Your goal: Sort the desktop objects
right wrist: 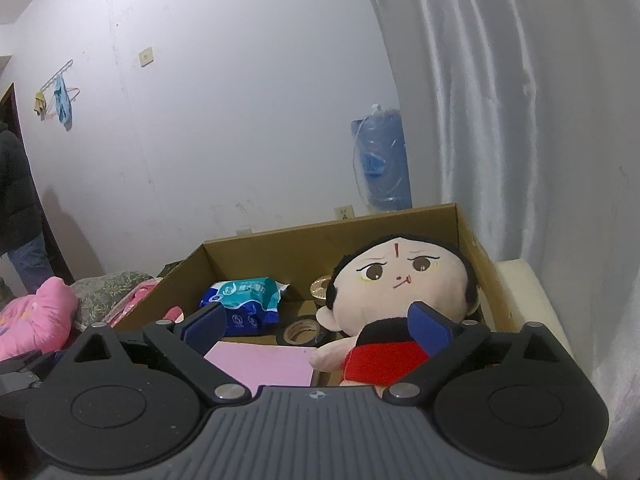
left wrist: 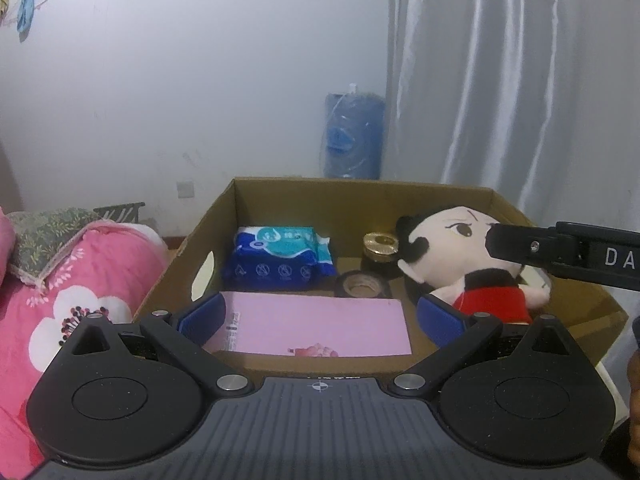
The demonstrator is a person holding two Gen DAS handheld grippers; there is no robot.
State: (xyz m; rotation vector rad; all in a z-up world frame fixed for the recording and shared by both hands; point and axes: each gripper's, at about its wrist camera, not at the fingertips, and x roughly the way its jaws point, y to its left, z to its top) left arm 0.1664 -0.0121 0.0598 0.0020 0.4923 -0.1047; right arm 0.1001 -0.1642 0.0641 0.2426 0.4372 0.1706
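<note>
An open cardboard box (left wrist: 280, 200) holds a blue tissue pack (left wrist: 280, 256), a tape roll (left wrist: 360, 286), a gold-lidded jar (left wrist: 382, 244), a pink notebook (left wrist: 312, 324) and a plush doll (left wrist: 448, 248) in a red top. My left gripper (left wrist: 320, 320) is open above the notebook at the box's near side, with nothing between its pads. In the right wrist view my right gripper (right wrist: 318, 330) stands wide open over the box (right wrist: 280, 252). Its right finger is in front of the doll (right wrist: 400, 280), which leans on the right wall, gripped by neither pad.
A pink flowered quilt (left wrist: 80, 300) lies left of the box. A blue water bottle (left wrist: 354, 140) stands behind it by the wall. White curtains (left wrist: 520, 80) hang at the right. A person in a dark jacket (right wrist: 16, 200) stands at the far left.
</note>
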